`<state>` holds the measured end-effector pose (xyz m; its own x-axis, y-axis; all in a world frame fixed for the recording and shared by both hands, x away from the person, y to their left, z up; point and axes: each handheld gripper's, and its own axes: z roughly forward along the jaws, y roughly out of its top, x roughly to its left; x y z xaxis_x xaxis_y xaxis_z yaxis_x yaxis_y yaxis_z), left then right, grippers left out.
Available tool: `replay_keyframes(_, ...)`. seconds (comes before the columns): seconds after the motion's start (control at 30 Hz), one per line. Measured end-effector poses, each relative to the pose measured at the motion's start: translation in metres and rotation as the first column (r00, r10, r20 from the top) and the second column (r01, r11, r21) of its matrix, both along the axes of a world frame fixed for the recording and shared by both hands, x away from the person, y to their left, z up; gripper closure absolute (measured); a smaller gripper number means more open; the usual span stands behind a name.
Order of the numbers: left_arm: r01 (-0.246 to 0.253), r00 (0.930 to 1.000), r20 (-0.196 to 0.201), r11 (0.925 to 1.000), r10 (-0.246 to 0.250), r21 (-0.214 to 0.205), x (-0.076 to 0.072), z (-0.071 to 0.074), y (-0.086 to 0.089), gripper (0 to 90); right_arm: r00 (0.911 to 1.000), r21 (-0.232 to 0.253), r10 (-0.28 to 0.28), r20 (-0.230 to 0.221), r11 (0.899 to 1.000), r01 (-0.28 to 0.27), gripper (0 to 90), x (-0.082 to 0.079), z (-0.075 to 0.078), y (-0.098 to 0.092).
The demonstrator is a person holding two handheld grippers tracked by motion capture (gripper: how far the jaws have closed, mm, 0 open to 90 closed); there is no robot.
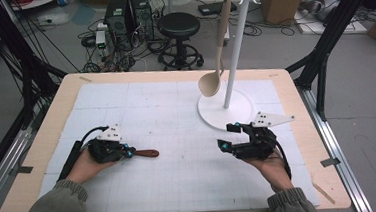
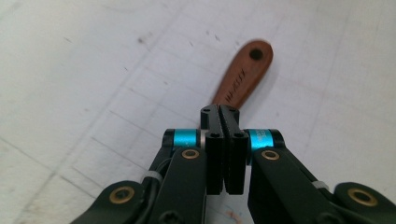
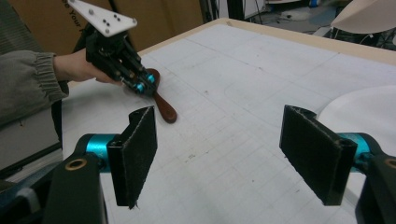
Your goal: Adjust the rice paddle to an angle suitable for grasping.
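Note:
A brown wooden utensil handle lies on the white mat, pointing right from my left gripper. In the left gripper view the jaws are pressed together with no gap, and the handle, with a hole at its far end, runs out from under their tips. I cannot tell whether they touch it. The right gripper view shows that gripper over the utensil. My right gripper is open at the right of the mat, pads wide apart with nothing between them.
A white hook stand on a round base stands at the back right, with a beige ladle hanging from it. The gridded mat covers most of the wooden table. A stool and computers are on the floor beyond.

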<state>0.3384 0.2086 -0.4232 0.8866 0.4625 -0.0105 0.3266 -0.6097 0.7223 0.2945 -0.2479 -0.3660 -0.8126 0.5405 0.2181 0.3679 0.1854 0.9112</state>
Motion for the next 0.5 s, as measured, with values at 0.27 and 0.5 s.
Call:
replay_keyframes(0.27, -0.073, 0.9973, 0.01, 0.9972, 0.073, 0.018, 0.011, 0.001, 0.008, 88.8, 0.9999, -0.011, 0.009, -0.005, 1.0, -0.009, 26.7, 0.0, -0.002, 0.003)
replay_keyframes(0.5, -0.099, 0.9951, 0.003, 0.9939, 0.099, 0.049, 0.017, -0.004, 0.01, 88.9, 0.9998, -0.014, 0.016, -0.013, 1.0, -0.016, 26.7, 0.001, -0.005, 0.004)
